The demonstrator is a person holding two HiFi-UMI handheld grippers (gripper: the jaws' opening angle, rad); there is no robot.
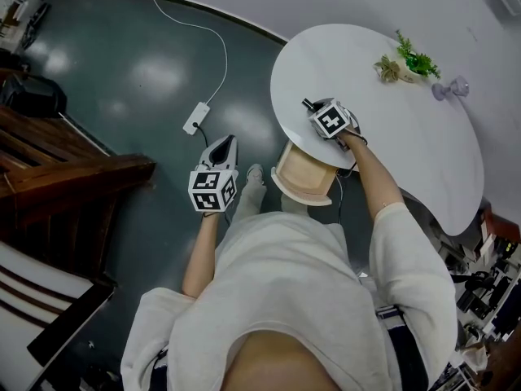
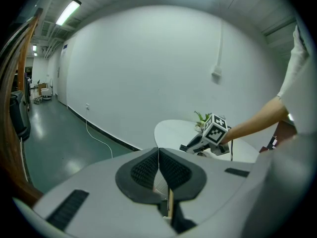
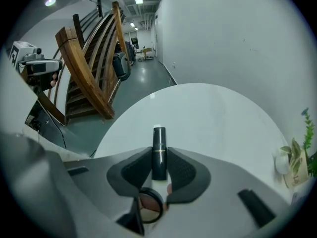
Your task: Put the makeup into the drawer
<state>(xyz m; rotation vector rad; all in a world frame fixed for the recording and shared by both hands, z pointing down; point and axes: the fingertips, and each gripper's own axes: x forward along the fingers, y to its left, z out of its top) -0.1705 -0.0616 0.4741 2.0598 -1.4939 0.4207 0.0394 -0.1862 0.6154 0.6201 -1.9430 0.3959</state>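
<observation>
Right claw [image 3: 159, 155]: pinching lipstick [image 3: 159, 137] near the table [image 1: 391, 149] edge.
Left claw [image 2: 158, 163]: pressed together, nothing between, over the floor [image 1: 138, 80].
Drawer [image 1: 305, 174]: open under the table's near edge, between the claws.
Plant [image 1: 405, 62]: far edge, well apart.

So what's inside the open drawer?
Only bare pale wood shows inside the drawer; no makeup visible. Its far end is covered by the table edge, so that part cannot be checked.

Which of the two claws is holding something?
The right gripper, over the white table, clamped on a dark lipstick tube; the left gripper is shut on nothing.
</observation>
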